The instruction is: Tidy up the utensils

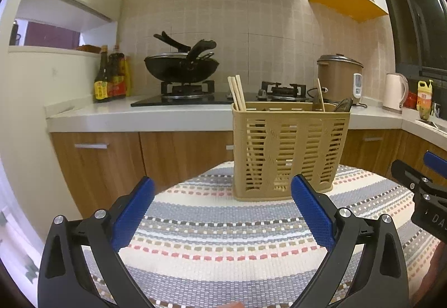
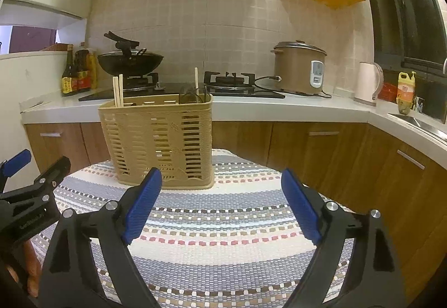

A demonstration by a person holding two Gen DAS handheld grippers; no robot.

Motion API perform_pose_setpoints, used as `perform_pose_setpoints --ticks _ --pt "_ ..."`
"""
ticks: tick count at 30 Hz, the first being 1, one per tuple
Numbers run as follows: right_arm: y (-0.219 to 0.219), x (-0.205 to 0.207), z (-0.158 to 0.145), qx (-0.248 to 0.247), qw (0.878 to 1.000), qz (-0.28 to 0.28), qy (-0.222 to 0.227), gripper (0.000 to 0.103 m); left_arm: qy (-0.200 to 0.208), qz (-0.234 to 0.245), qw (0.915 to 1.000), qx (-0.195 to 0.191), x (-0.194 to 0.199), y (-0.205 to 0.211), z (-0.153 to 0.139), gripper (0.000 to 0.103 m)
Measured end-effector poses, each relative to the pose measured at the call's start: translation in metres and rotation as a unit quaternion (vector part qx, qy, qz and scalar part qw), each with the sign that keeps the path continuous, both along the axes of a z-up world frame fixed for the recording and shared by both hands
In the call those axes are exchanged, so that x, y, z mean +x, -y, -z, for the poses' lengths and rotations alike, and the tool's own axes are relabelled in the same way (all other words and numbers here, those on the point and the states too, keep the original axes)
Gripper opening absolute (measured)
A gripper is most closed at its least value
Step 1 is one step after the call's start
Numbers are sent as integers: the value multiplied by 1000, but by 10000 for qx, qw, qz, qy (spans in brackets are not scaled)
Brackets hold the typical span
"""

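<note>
Two grippers hang over the striped cloth (image 1: 212, 227), both with their blue pads spread wide and nothing between them. From the left gripper (image 1: 222, 190) we look straight at the tan slotted basket (image 1: 290, 151), which stands upright near the far edge of the cloth. Our right gripper (image 2: 221, 182) sees the same basket a little to its left, with bare cloth between the pads and the basket's foot.

Around us we see a white counter (image 2: 279, 109) running behind the basket and turning along the right side. On it stand a black wok (image 1: 181, 66) on the stove, a brown rice cooker (image 2: 299, 67), a pale kettle (image 2: 367, 83), some dark sauce bottles (image 1: 110, 74) at the left, and a yellow bottle (image 2: 405, 90) near the sink. None of these stands between us and the basket.

Inside the basket, a bundle of wooden chopsticks (image 1: 237, 91) stands nearly upright in the left end, long axis vertical, tips hidden below the rim. One single chopstick (image 1: 320, 94) leans slightly in the right end, beside a dark utensil (image 1: 343, 105) whose shape we cannot make out.

In the left view the cloth's far edge lies just behind the basket, with wooden cabinet doors (image 1: 178, 157) beyond it. Open cloth runs on both sides of the basket and all the way forward to us.
</note>
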State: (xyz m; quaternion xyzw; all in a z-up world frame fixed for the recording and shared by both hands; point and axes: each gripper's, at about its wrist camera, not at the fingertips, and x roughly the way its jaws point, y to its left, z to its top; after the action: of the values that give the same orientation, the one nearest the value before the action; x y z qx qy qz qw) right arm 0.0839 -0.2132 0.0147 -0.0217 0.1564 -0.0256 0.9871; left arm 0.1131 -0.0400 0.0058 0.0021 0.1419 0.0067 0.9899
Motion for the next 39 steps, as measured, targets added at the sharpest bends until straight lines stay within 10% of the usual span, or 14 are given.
perform_pose_setpoints --ticks 39 --pt "5 -1 1 86 9999 95 -38 89 -550 -3 9983 -190 17 -6 10 95"
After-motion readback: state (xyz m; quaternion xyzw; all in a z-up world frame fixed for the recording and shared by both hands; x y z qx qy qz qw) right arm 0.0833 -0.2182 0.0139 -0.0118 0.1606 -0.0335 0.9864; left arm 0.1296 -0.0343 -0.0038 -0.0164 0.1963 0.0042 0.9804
